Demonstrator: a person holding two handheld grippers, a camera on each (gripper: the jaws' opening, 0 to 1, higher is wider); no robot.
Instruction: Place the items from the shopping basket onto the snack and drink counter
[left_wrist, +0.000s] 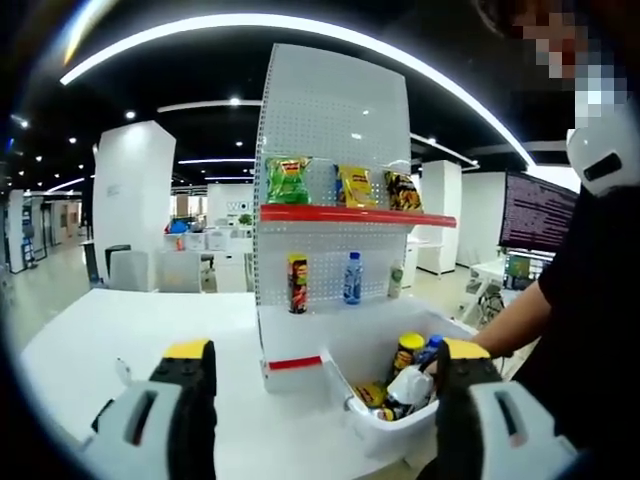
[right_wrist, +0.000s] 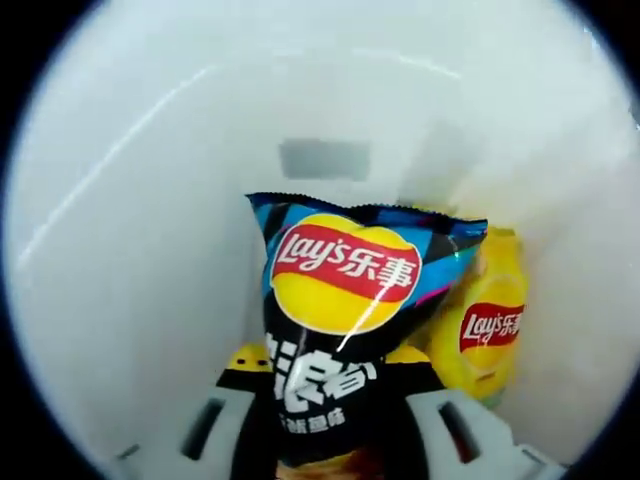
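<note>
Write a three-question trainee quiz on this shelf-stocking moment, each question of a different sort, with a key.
1. True or false: the right gripper is shut on the black Lay's chip bag.
2. How many snack bags sit on the red shelf? A) one B) three C) five
3. Fill in: between the black can and the small pale bottle stands a ____ water bottle.

Key: 1 true; 2 B; 3 blue. The left gripper is open, above the white basket.
</note>
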